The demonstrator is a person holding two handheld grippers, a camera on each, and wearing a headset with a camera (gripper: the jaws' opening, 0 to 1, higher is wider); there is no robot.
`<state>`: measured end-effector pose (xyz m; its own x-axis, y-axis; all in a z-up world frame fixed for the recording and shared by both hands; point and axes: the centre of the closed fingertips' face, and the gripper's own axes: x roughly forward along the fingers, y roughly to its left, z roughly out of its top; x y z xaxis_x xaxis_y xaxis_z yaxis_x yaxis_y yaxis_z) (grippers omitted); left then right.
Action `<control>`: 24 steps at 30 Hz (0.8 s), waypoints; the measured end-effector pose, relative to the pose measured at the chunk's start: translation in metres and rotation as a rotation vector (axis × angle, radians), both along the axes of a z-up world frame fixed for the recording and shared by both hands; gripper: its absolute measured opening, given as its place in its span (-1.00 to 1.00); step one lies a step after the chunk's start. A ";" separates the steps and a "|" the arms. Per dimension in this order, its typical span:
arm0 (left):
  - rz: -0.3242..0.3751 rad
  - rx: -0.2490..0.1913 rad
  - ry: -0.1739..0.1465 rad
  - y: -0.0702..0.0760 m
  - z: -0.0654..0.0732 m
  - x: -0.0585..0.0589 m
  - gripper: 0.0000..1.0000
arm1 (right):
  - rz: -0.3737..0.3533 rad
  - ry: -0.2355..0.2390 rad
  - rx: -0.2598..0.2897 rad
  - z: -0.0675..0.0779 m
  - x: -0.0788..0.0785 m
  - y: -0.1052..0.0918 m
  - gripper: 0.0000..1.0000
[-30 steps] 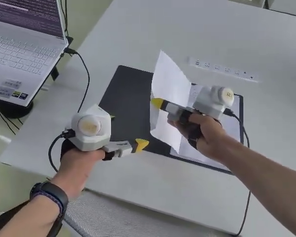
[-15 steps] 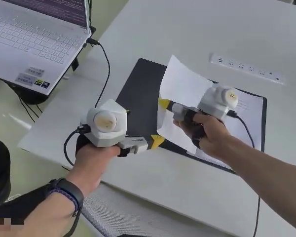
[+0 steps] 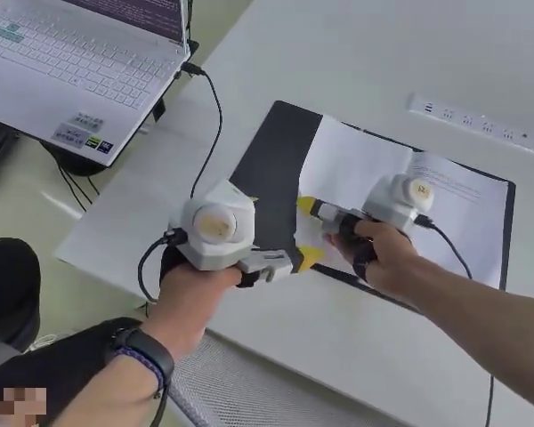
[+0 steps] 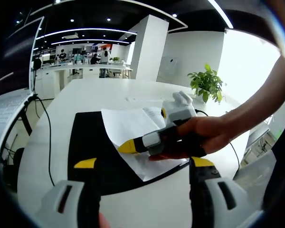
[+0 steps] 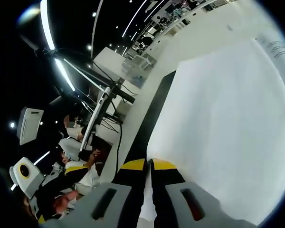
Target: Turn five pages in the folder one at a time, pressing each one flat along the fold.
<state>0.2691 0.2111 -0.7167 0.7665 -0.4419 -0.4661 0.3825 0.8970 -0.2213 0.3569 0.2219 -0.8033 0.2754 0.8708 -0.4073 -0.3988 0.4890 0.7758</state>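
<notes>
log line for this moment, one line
right gripper: shut on page | page: turned past fold, over folder left cover | left gripper: open | fold press: not yet done

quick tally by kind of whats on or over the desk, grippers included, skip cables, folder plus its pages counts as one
white hand-held grippers with yellow jaw tips: 2, left gripper and right gripper
black open folder with white paper pages: 1
silver open laptop: 1
white power strip: 1
total: 5
</notes>
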 end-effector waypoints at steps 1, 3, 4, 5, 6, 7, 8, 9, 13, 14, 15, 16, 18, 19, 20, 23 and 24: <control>0.002 -0.001 -0.001 0.000 0.000 0.001 0.54 | 0.005 0.008 -0.006 -0.003 -0.001 0.000 -0.93; 0.008 -0.005 -0.001 0.001 -0.002 0.002 0.54 | 0.018 0.018 -0.016 -0.009 -0.004 0.002 -0.86; 0.010 -0.007 0.000 0.001 -0.003 0.003 0.54 | 0.028 0.028 -0.024 -0.013 -0.008 0.002 -0.82; 0.010 -0.007 0.001 0.001 -0.004 0.003 0.54 | 0.033 0.035 -0.034 -0.017 -0.011 0.002 -0.77; 0.009 -0.005 0.003 0.001 -0.005 0.004 0.54 | 0.022 0.035 -0.036 -0.018 -0.011 0.001 -0.77; 0.008 -0.004 0.003 0.001 -0.006 0.004 0.54 | 0.011 0.017 -0.020 -0.016 -0.010 0.001 -0.79; 0.008 -0.005 0.005 0.000 -0.006 0.004 0.54 | -0.007 0.031 -0.012 -0.017 -0.010 0.001 -0.81; 0.008 -0.005 0.005 0.000 -0.006 0.004 0.55 | -0.027 0.036 -0.002 -0.016 -0.010 0.000 -0.82; 0.002 -0.002 0.000 -0.002 -0.005 0.005 0.54 | -0.041 0.047 0.015 -0.012 -0.012 0.000 -0.76; 0.002 -0.002 0.000 -0.002 -0.005 0.005 0.54 | -0.029 0.040 0.014 -0.012 -0.012 0.001 -0.73; 0.003 -0.003 -0.002 -0.002 -0.004 0.005 0.54 | -0.017 0.035 0.009 -0.011 -0.013 0.002 -0.71; 0.003 -0.003 -0.003 -0.002 -0.004 0.005 0.54 | -0.005 0.031 0.007 -0.010 -0.014 0.002 -0.67; 0.004 -0.007 -0.002 -0.003 -0.004 0.005 0.53 | 0.005 0.030 0.009 -0.008 -0.017 0.003 -0.61; 0.004 -0.007 0.000 -0.004 -0.004 0.005 0.53 | 0.012 0.026 0.010 -0.007 -0.018 0.004 -0.59; 0.001 -0.006 0.002 -0.004 -0.005 0.004 0.53 | 0.014 0.025 0.011 -0.007 -0.019 0.004 -0.56; -0.005 -0.003 0.006 -0.006 -0.006 0.003 0.52 | 0.018 0.012 0.019 -0.003 -0.021 0.003 -0.48; -0.006 -0.004 0.006 -0.006 -0.006 0.002 0.52 | 0.019 0.011 0.021 -0.002 -0.022 0.003 -0.44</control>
<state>0.2716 0.2052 -0.7228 0.7611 -0.4480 -0.4690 0.3864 0.8940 -0.2269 0.3348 0.2246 -0.8055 0.2540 0.8845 -0.3914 -0.3995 0.4645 0.7903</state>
